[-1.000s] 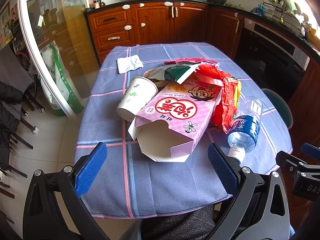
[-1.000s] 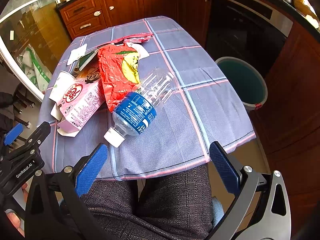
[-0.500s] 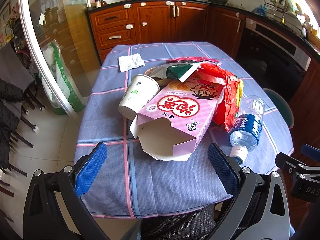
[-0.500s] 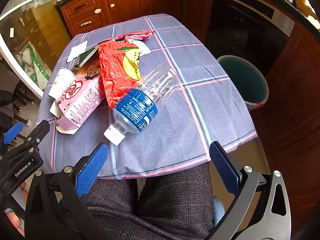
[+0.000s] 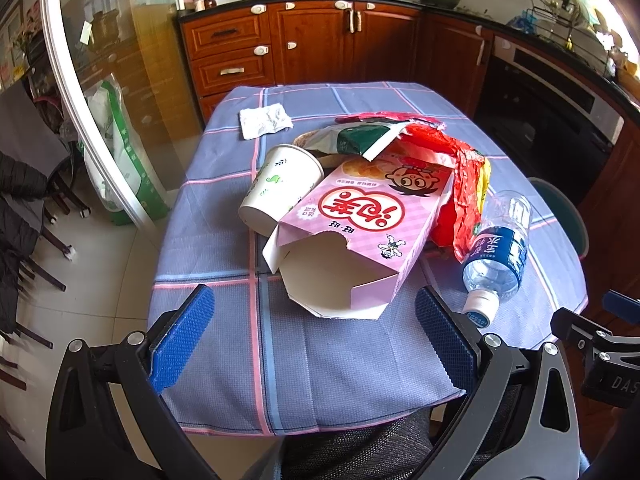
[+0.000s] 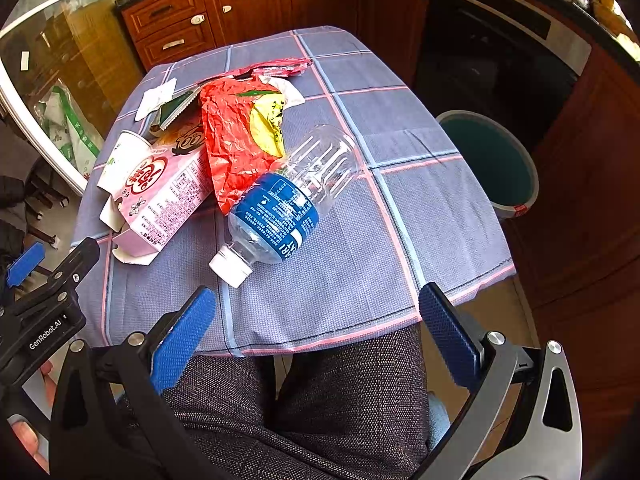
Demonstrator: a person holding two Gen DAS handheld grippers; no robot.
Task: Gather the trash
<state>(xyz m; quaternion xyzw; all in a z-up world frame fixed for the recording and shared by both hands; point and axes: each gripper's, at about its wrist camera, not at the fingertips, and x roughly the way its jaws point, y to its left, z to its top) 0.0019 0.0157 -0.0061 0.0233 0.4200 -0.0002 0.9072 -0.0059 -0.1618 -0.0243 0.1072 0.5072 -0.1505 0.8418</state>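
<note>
Trash lies on a table with a blue checked cloth (image 5: 224, 236). An open pink snack box (image 5: 360, 236) (image 6: 160, 200) lies on its side with a white paper cup (image 5: 280, 188) beside it. A red crumpled wrapper (image 5: 460, 184) (image 6: 236, 148) and a green-white bag (image 5: 360, 136) lie behind. An empty plastic bottle (image 6: 288, 200) (image 5: 496, 252) lies on its side, cap toward me. A white tissue (image 5: 266, 120) lies at the far side. My left gripper (image 5: 314, 336) is open just short of the box. My right gripper (image 6: 316, 332) is open, below the bottle's cap.
A round bin with a teal inside (image 6: 488, 160) stands on the floor right of the table. Wooden cabinets (image 5: 320, 44) and an oven (image 6: 500, 36) lie behind. A glass door (image 5: 108, 92) and chairs are at the left. The person's legs (image 6: 320, 400) are below the table edge.
Both grippers have crept slightly forward toward the table, so the trash appears a little nearer. Both stay open. No object has moved.
</note>
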